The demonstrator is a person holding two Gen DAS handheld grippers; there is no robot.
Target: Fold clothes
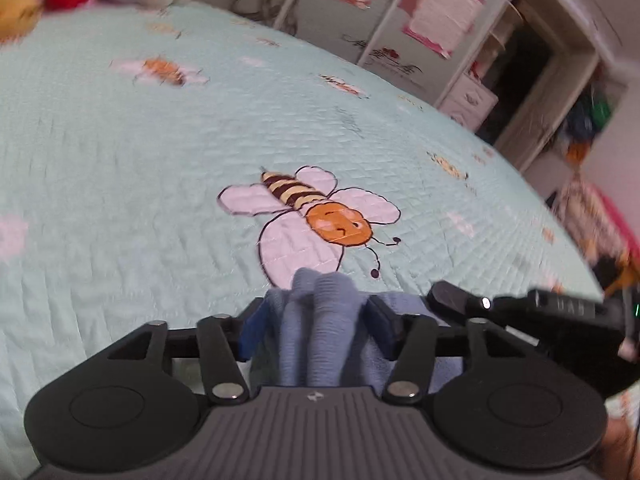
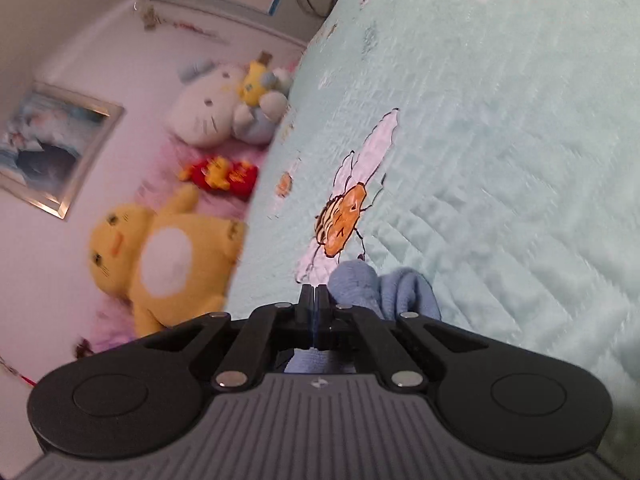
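Observation:
A blue knit garment [image 1: 320,304] lies bunched in ridges on the pale green bedspread [image 1: 160,160], just below a stitched bee [image 1: 320,216]. My left gripper [image 1: 318,328] is open, its blue pads standing either side of the bunch without visibly squeezing it. At the right of that view, the black tip of my right gripper [image 1: 444,298] sits beside the cloth's edge. In the right wrist view my right gripper [image 2: 315,300] is shut, fingers pressed together. The garment [image 2: 360,284] is heaped against their right side and under them. No cloth shows between the tips.
Plush toys sit along the bed's head: a yellow one [image 2: 160,256], a red one [image 2: 220,174] and a white cat [image 2: 208,116]. White shelves and a wardrobe [image 1: 400,20] stand past the bed's far edge. A framed picture [image 2: 52,148] hangs on the wall.

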